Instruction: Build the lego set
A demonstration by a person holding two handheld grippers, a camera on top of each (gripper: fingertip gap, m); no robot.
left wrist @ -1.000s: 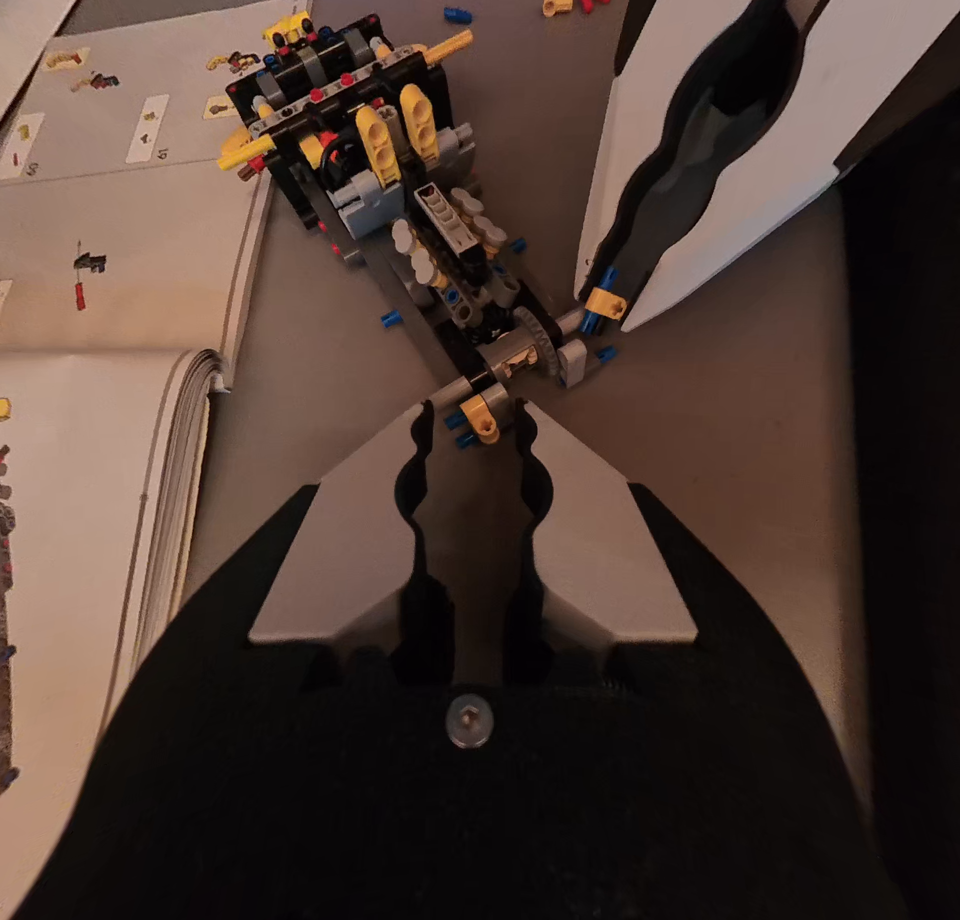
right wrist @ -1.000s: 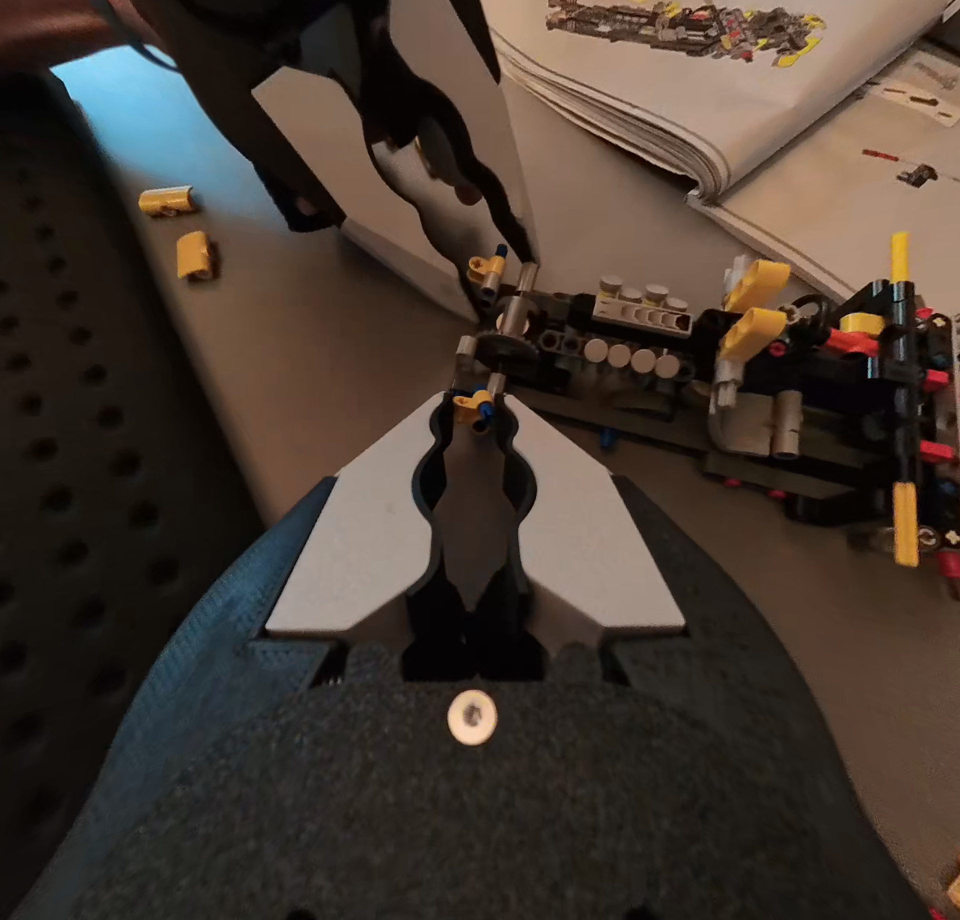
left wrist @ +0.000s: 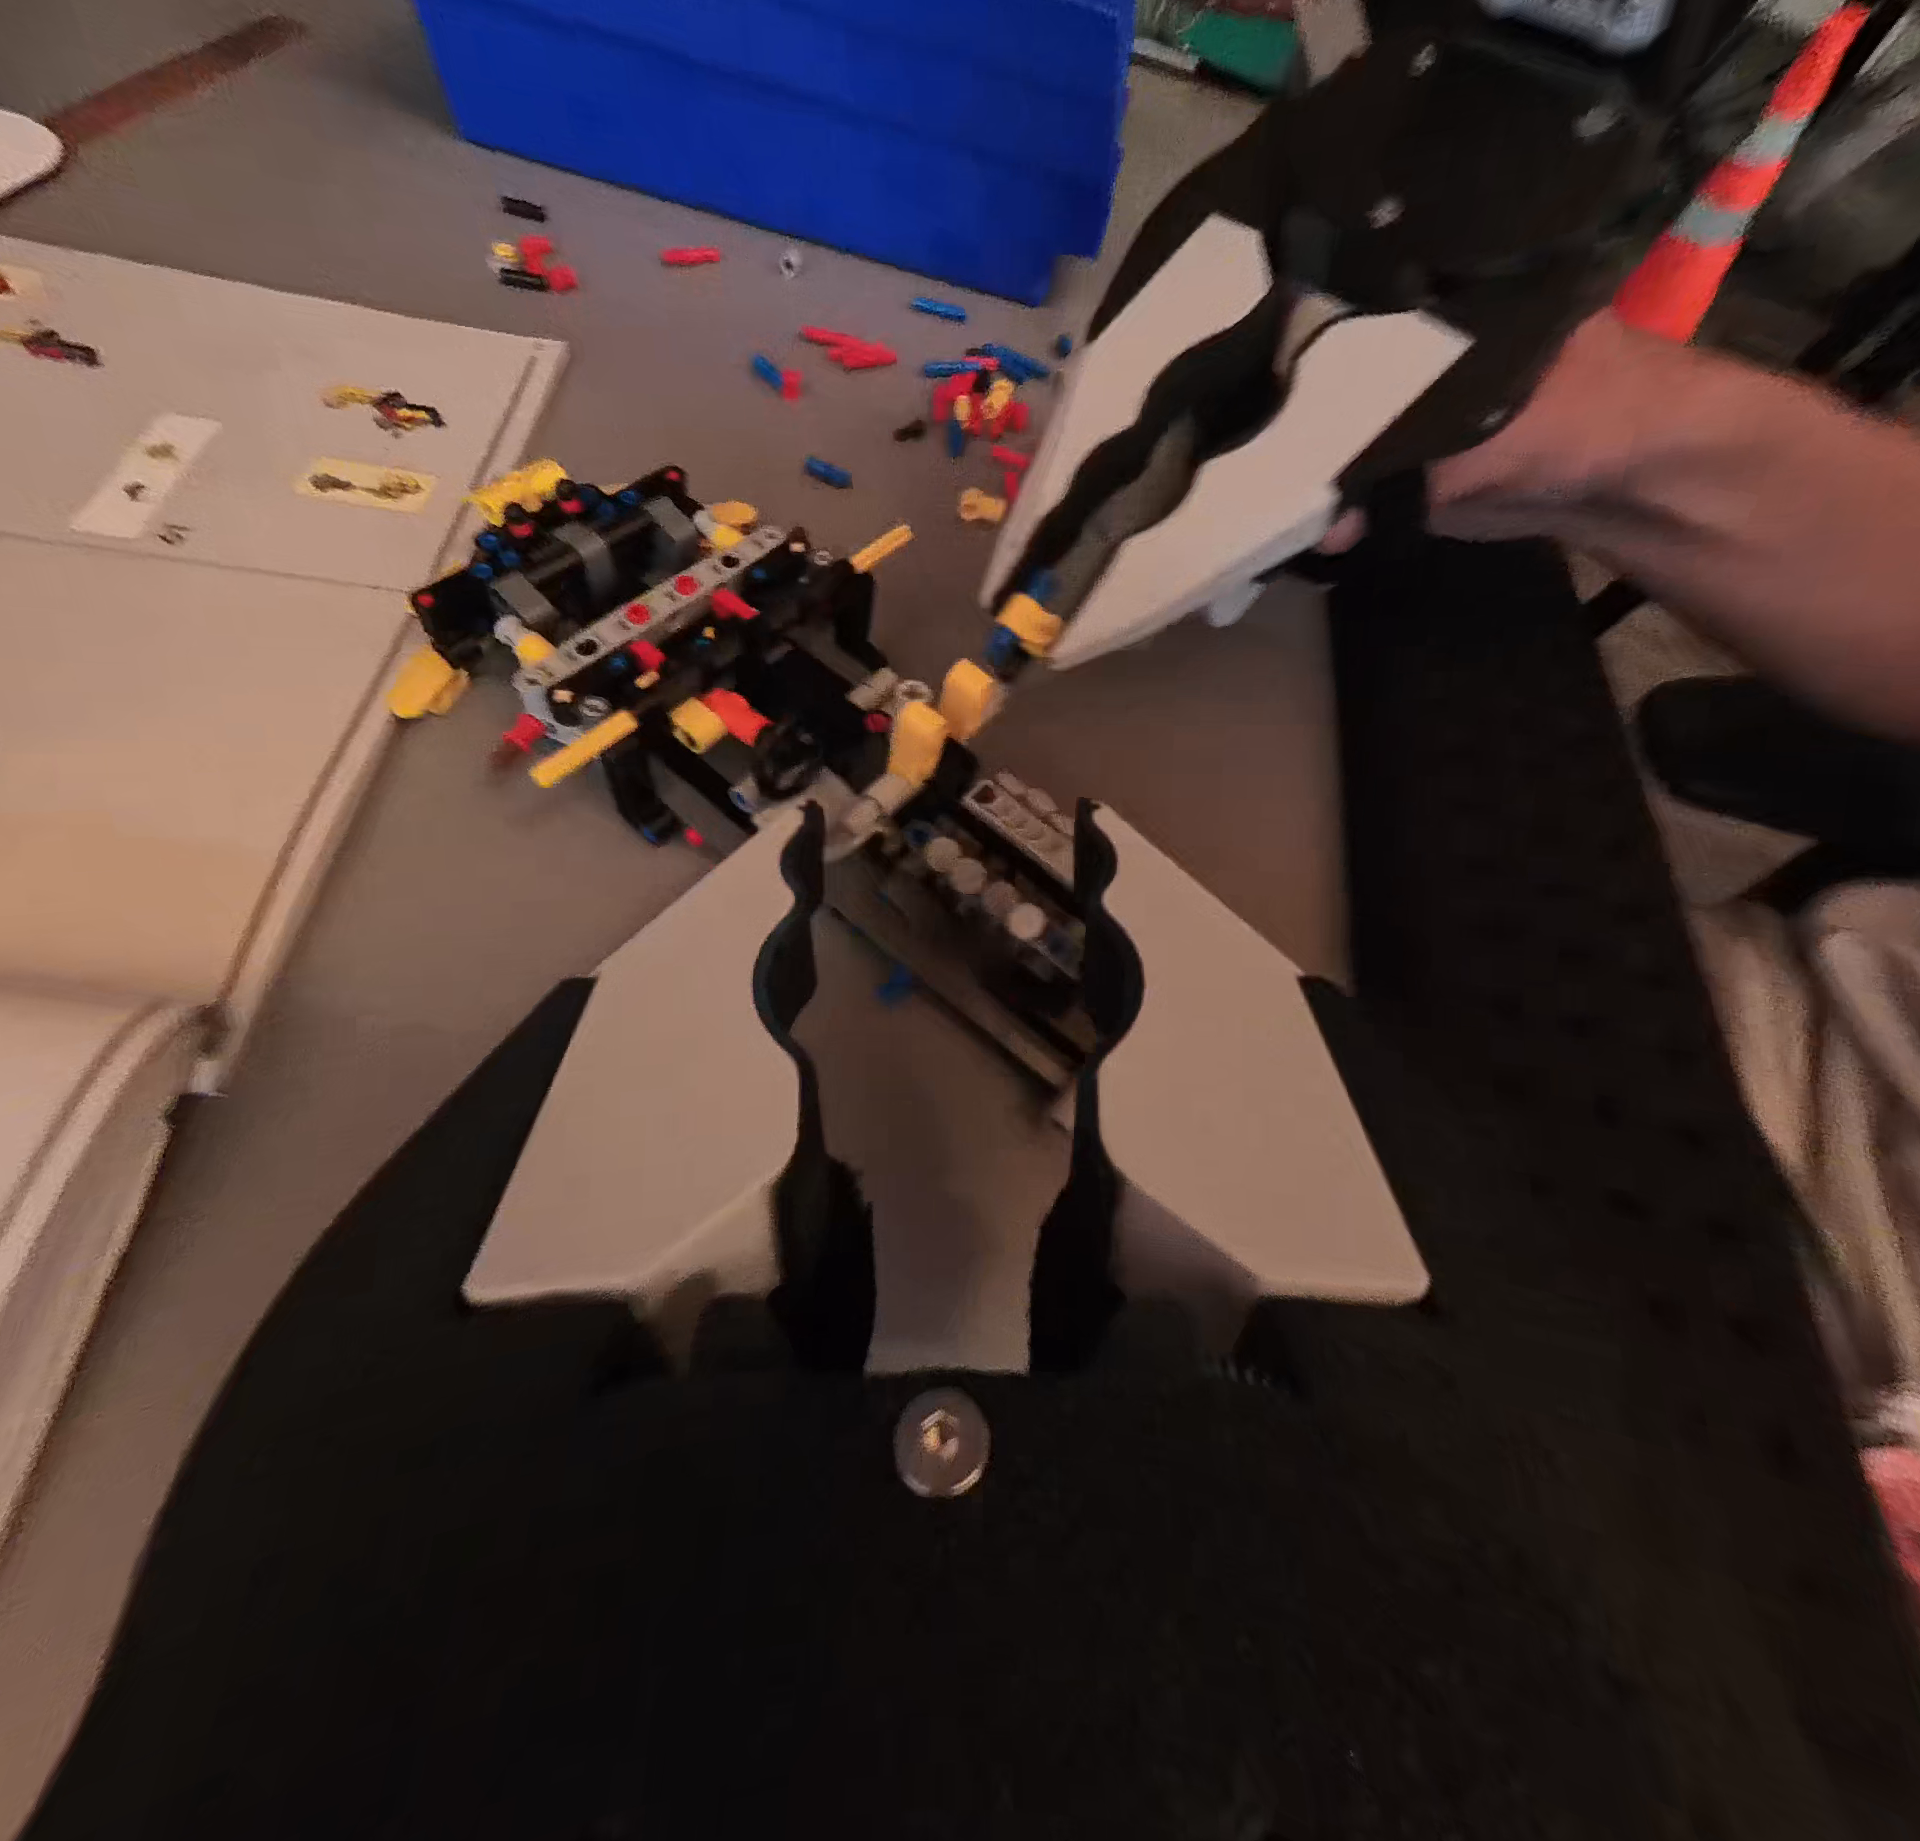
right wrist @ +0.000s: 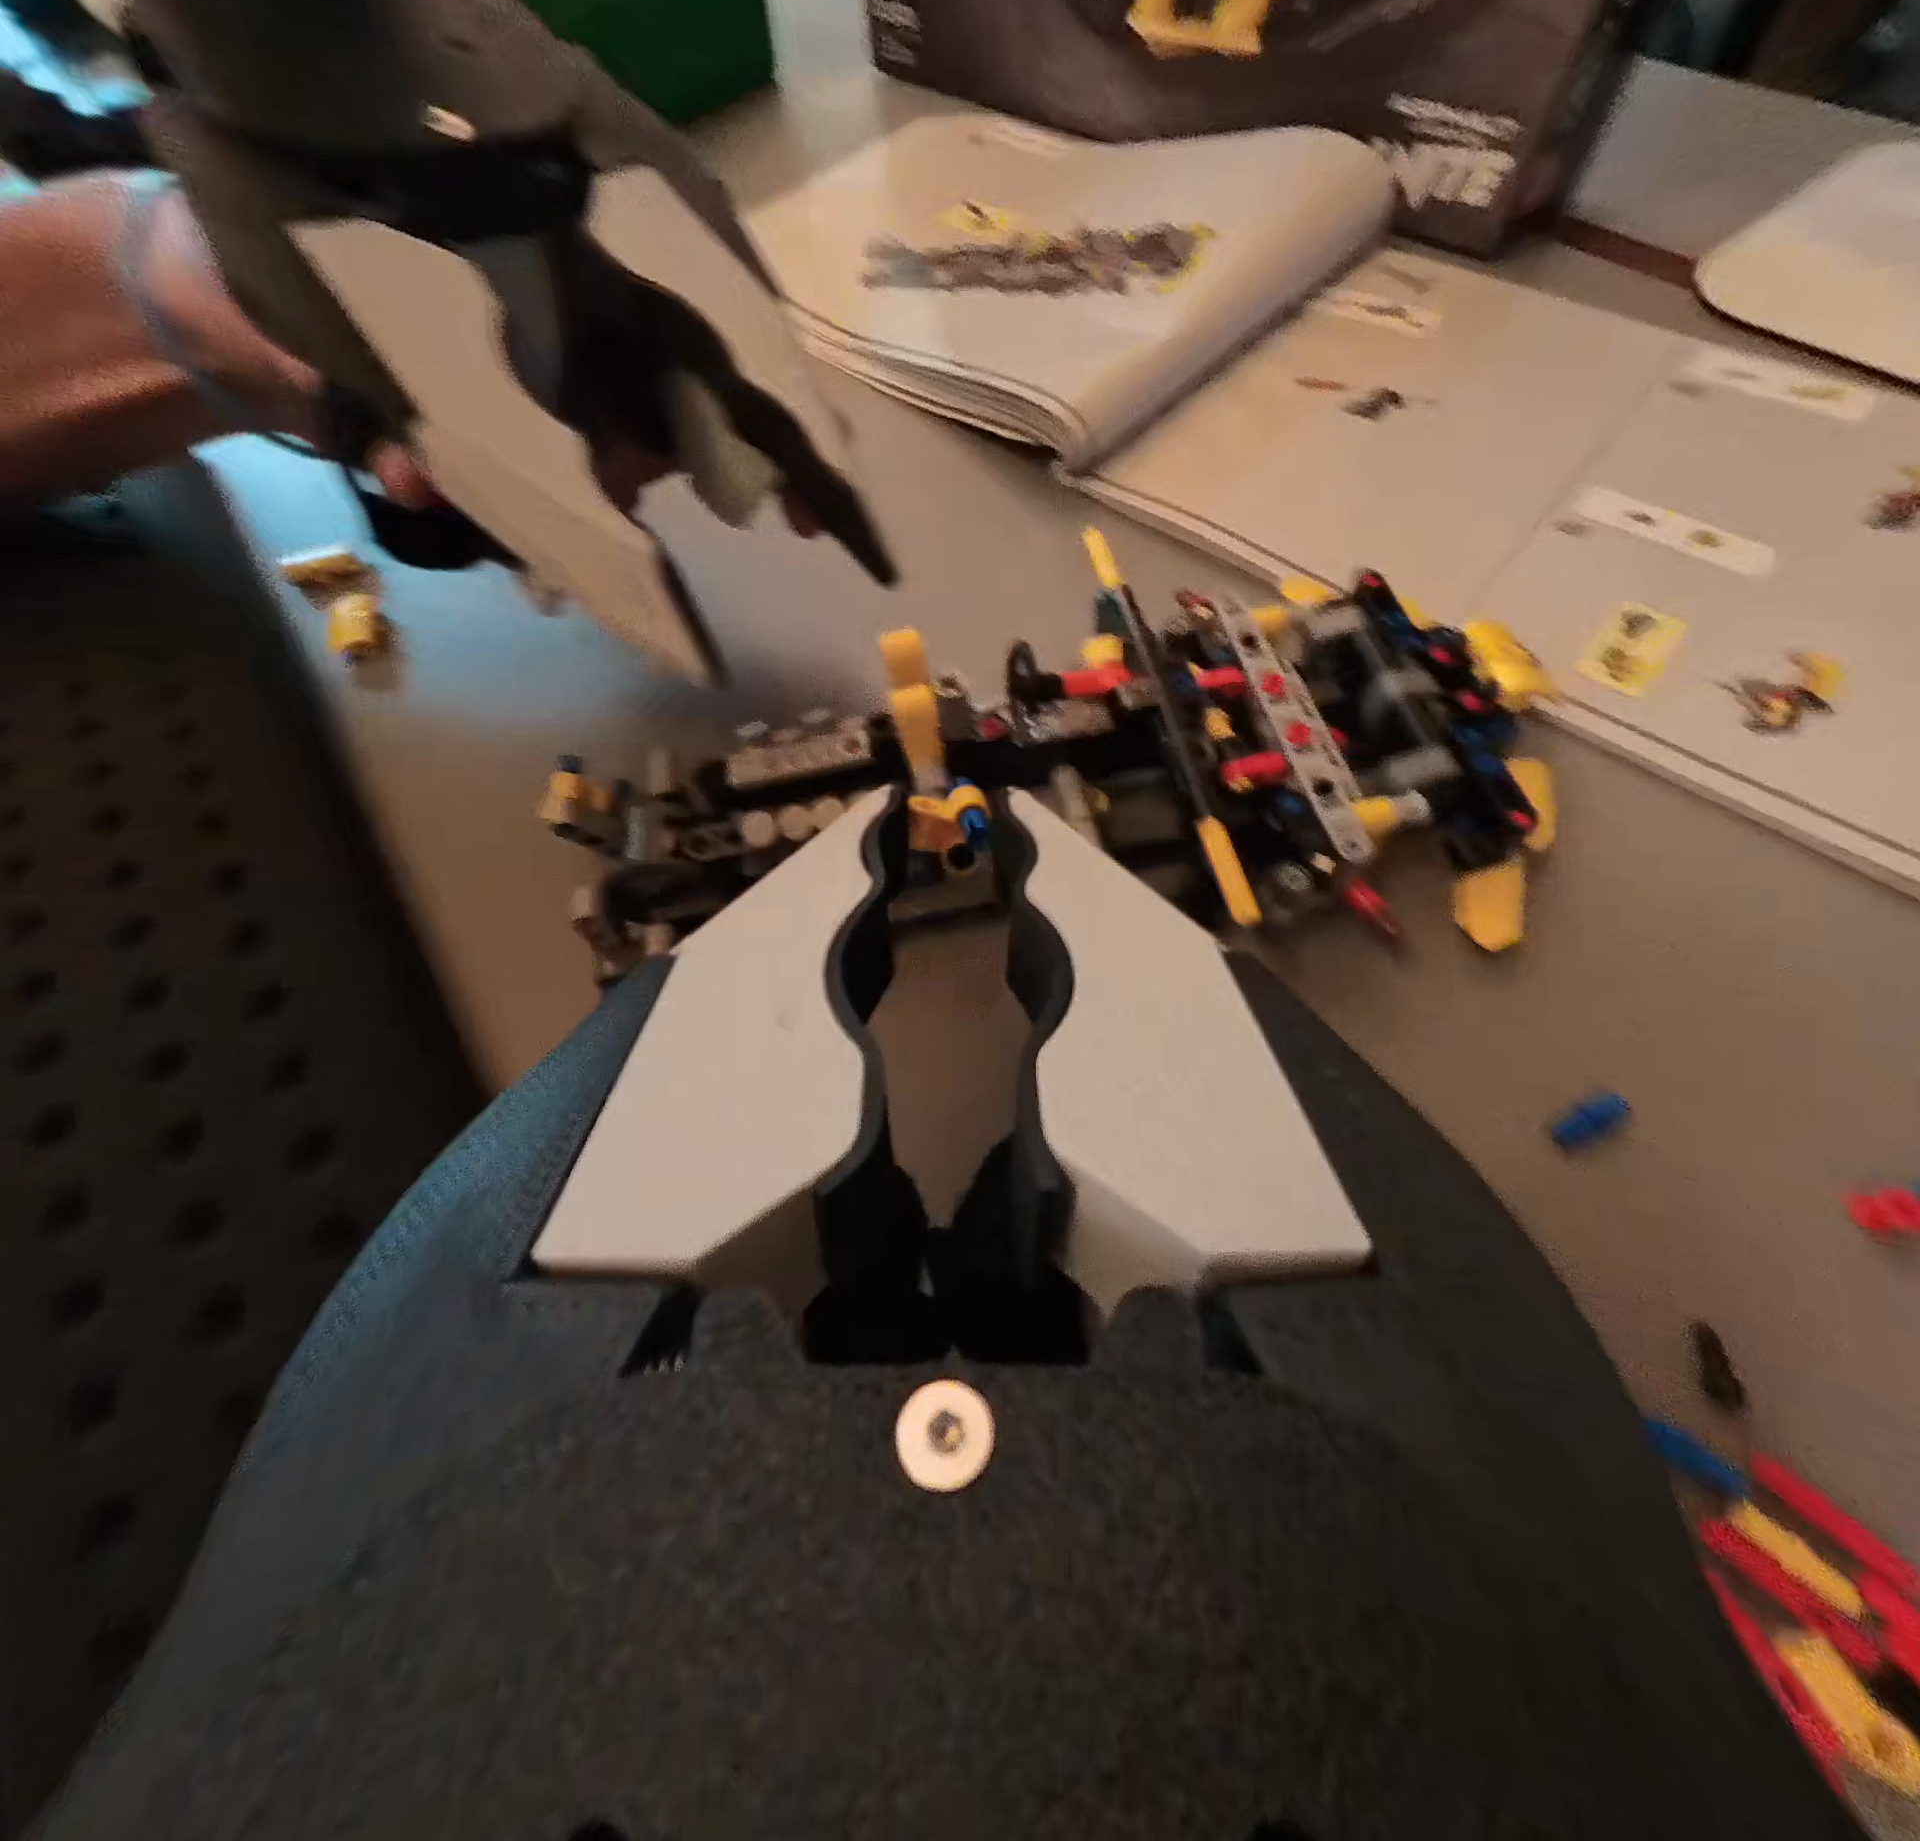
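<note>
A: Where is the lego model (left wrist: 675,669) now?

B: It lies on the grey worktop (left wrist: 416,908), just beside the open instruction book (left wrist: 187,669). It is black and grey, with yellow, red and blue parts.

A: And the left claw (left wrist: 940,825)?

B: It is released; its fingers stand wide apart, over the narrow grey end of the model. I cannot tell if they touch it.

A: The right claw (right wrist: 945,815)?

B: It is clenched on a small yellow connector (right wrist: 933,821) with a blue pin, near the upright yellow pieces in the middle of the model.

A: Anything else?

B: Loose red and blue pins (left wrist: 966,389) lie scattered before a blue bin (left wrist: 790,77).
</note>
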